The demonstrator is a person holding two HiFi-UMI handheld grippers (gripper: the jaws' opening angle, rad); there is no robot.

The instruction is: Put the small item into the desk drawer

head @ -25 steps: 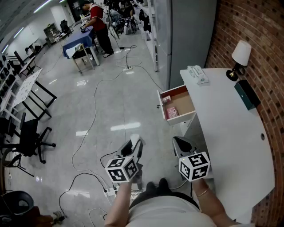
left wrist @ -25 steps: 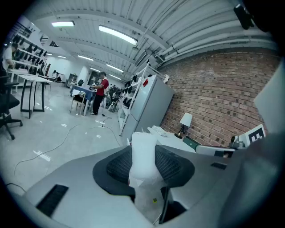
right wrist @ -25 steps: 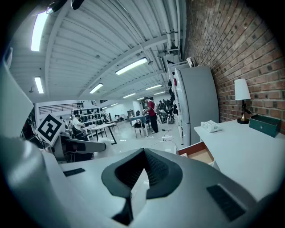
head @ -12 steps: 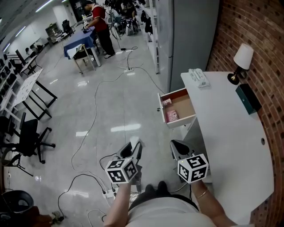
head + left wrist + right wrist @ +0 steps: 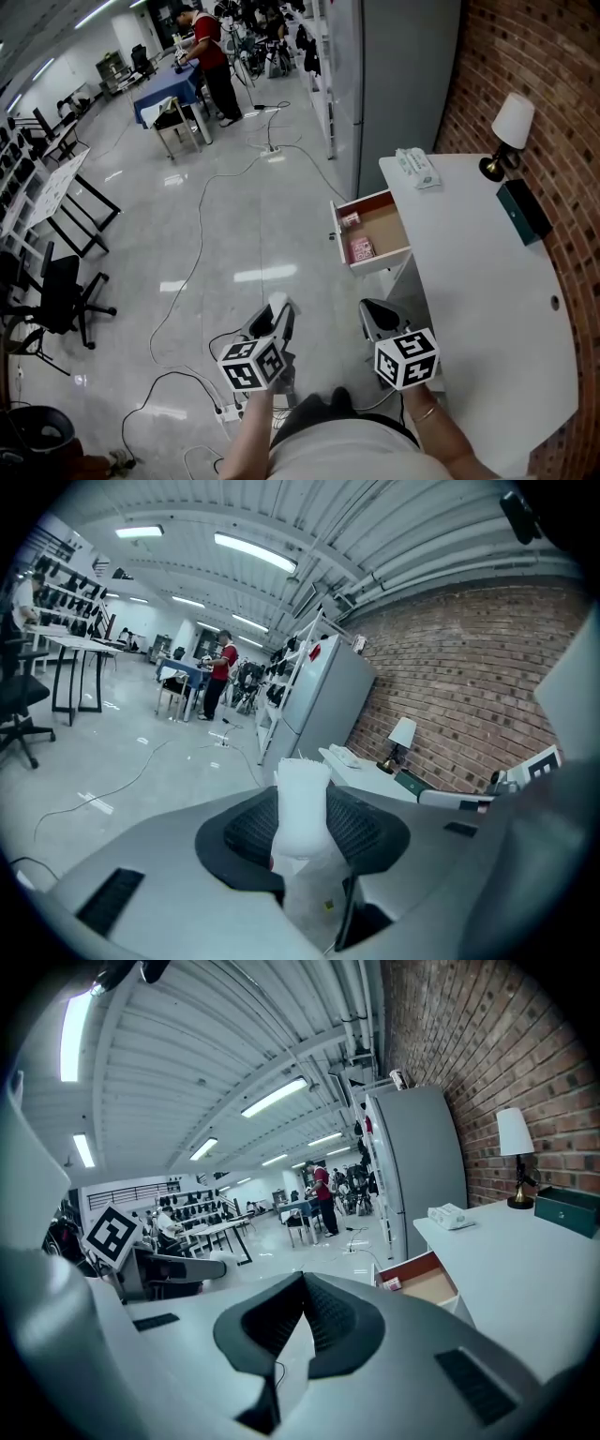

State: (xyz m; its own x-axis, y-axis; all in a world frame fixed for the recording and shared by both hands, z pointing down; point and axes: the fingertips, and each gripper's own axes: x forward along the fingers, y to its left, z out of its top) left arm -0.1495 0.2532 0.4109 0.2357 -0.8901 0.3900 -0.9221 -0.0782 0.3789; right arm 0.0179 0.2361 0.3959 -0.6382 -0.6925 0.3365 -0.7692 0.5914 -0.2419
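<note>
While the small white crumpled soft item (image 5: pixel 302 799) sits pinched between the black ribbed pads of the left gripper (image 5: pixel 277 317), its top poking up past the jaw tips, the hold is the thing to guard. The item looks light and squashy, so I judge that an even, modest squeeze will serve better than a hard one. The right gripper (image 5: pixel 300 1288), just to the right of the left one, has its jaws closed together on nothing and is free to help.

The open desk drawer with reddish inner walls (image 5: pixel 392 223) lies well ahead of both grippers, off to the right of the left one and closer to the right gripper's line. It stands pulled out from the white curved desk (image 5: pixel 487 281), which runs ahead along the right gripper's far side. A flat pink packet (image 5: pixel 361 248) and a smaller pale packet (image 5: pixel 352 218) lie in the drawer on the side towards the left gripper, and the floor beyond them is bare.

The step in hand looks like the carry. The left gripper should probably swing rightward and forward and aim for the bare patch. Its tips should dip below the drawer walls before it lets go, so the item cannot catch the rim and drop to the floor.
</note>
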